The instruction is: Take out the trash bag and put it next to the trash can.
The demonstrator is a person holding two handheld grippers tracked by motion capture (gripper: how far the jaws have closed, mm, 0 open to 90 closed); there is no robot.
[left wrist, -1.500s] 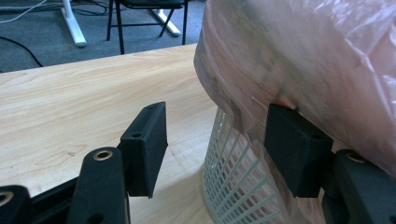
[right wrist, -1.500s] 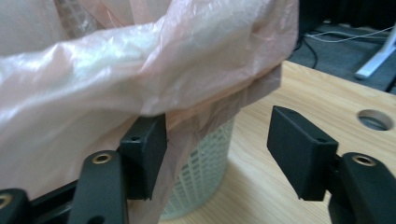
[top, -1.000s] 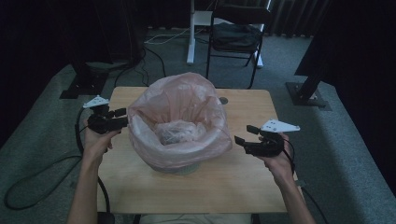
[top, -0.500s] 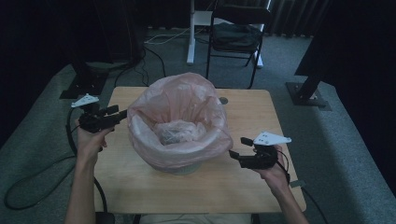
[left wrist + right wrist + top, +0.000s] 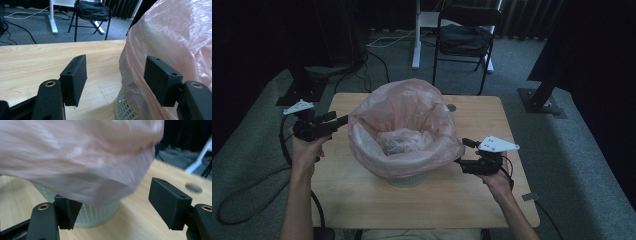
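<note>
A white mesh basket [image 5: 408, 179] stands mid-table, lined with a pink plastic bag [image 5: 404, 107] whose rim folds over the outside; crumpled plastic [image 5: 399, 140] lies inside. My left gripper [image 5: 337, 120] is open at the bag's left side. In the left gripper view its jaws [image 5: 115, 75] straddle the bag's edge [image 5: 175, 37] above the basket [image 5: 125, 107], pads apart from it. At the bag's lower right fold my right gripper [image 5: 464, 152] is open. In the right gripper view the bag's overhang [image 5: 75, 157] droops over the left jaw, with the basket [image 5: 100, 215] behind, and nothing is pinched.
The wooden table [image 5: 362, 200] has a cable hole [image 5: 451, 107] behind the bag. A black chair [image 5: 464, 37] and a white desk leg [image 5: 416, 35] stand beyond the far edge. Cables trail on the grey floor at left [image 5: 242, 200]. Dark stand bases sit on both sides.
My right gripper has moved in toward the bag's right side and a little lower. The left gripper has stayed about where it was.
</note>
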